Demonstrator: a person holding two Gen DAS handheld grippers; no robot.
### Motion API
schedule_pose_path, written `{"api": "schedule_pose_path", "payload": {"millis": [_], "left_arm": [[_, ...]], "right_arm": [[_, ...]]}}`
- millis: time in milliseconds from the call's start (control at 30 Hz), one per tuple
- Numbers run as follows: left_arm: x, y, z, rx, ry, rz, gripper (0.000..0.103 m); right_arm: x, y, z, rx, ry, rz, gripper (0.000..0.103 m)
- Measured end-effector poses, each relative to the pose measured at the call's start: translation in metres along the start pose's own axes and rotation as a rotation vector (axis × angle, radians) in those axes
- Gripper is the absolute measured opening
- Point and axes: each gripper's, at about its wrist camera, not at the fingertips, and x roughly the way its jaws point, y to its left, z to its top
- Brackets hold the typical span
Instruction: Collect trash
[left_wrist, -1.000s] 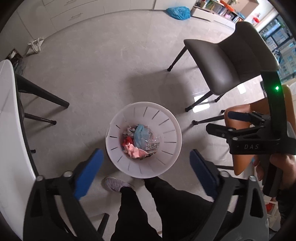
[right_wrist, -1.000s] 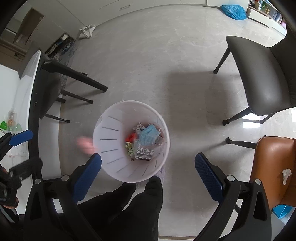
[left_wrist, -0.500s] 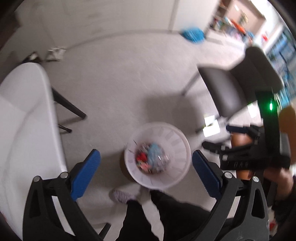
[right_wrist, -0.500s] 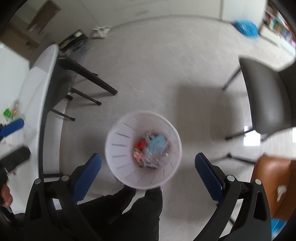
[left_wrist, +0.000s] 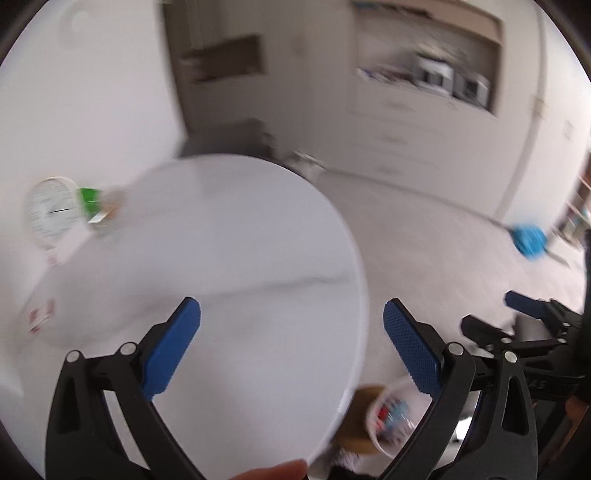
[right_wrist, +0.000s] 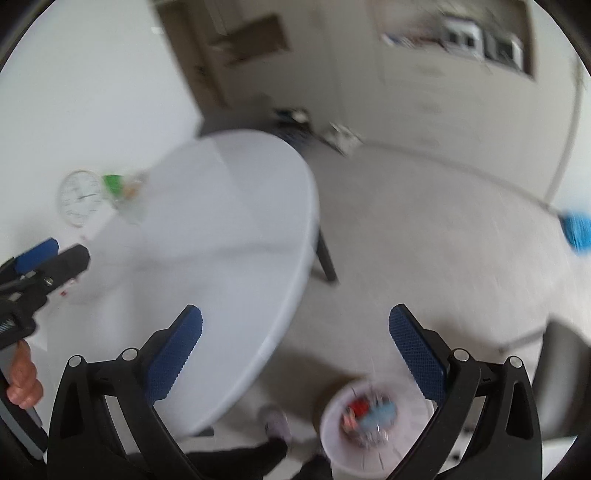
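Both tongs stand apart and empty: left tongs (left_wrist: 291, 345) over the white table (left_wrist: 236, 236), right tongs (right_wrist: 295, 350) over its rim. Step in hand, by judgement: reaching for the next piece. The bin (right_wrist: 365, 421) holding collected trash sits on the floor below the right tongs. Blurred litter (left_wrist: 40, 317) lies far left of the left tongs; approach low and level. Floor ahead is open; mind the table edge between the tongs and the bin
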Motion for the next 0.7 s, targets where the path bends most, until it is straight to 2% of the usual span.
{"api": "schedule_pose_path", "payload": {"millis": [133,300,400,700], "left_arm": [[-0.034,0.048,0.011,-0.12,-0.078,0.107,0.095],[-0.047,0.087,0.016,-0.214,-0.097,0.188,0.095],[-0.047,0.101,0.017,-0.249,-0.076,0.216,0.095],[-0.035,0.127,-0.006,-0.308,-0.016,0.207,0.095]], "right_arm": [[-0.021,0.055,0.034,-0.132,-0.095,0.057,0.101],[-0.039,0.098,0.055,-0.227,-0.17,0.131,0.101],[-0.037,0.114,0.06,-0.268,-0.175,0.136,0.101],[-0.016,0.134,0.06,-0.307,-0.108,0.162,0.101]]}}
